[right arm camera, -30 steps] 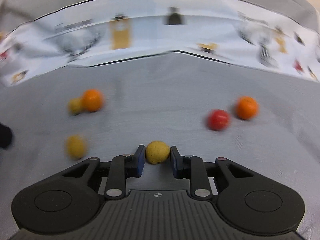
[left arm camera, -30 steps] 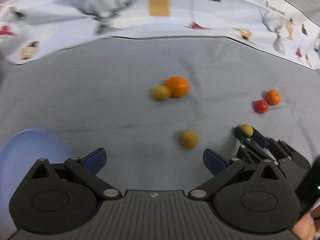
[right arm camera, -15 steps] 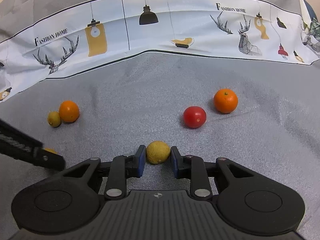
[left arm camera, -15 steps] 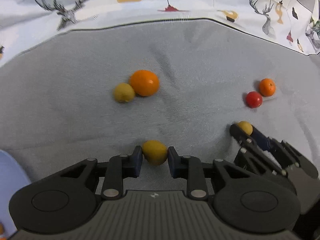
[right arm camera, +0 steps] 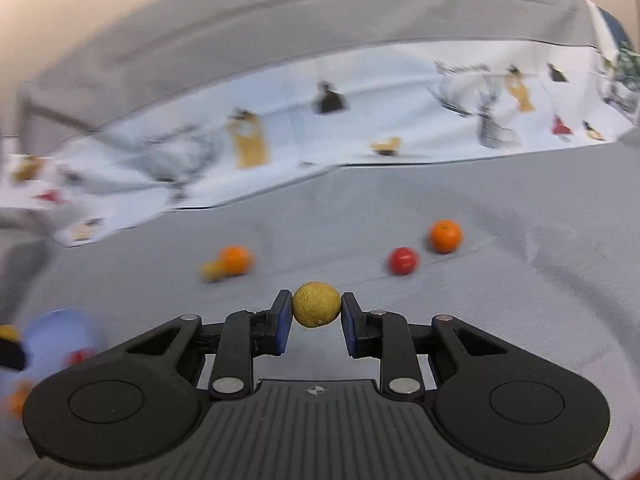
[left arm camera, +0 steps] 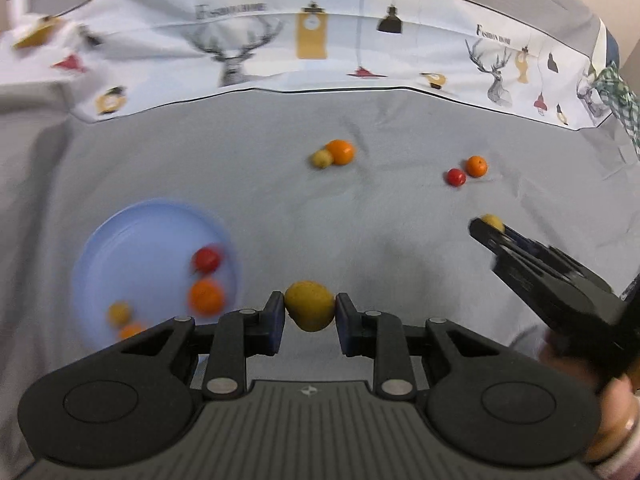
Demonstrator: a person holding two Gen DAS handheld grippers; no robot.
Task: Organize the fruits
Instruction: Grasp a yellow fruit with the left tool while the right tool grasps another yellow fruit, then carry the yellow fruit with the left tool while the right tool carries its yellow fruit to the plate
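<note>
The left gripper [left arm camera: 310, 312], wide open a second ago, now clamps a yellow lemon [left arm camera: 309, 311] lifted off the grey cloth [left arm camera: 280, 208]; the right gripper [right arm camera: 316, 312] still pinches its own lemon [right arm camera: 316, 305]. Both fruits seem ready for the blue plate [left arm camera: 132, 236], while four remain on the cloth.

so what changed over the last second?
The left gripper shut its jaws on a lemon that lay loose on the cloth, and both grippers lifted. The right gripper kept its own lemon. The plate and the four fruits left on the cloth stayed put.
</note>
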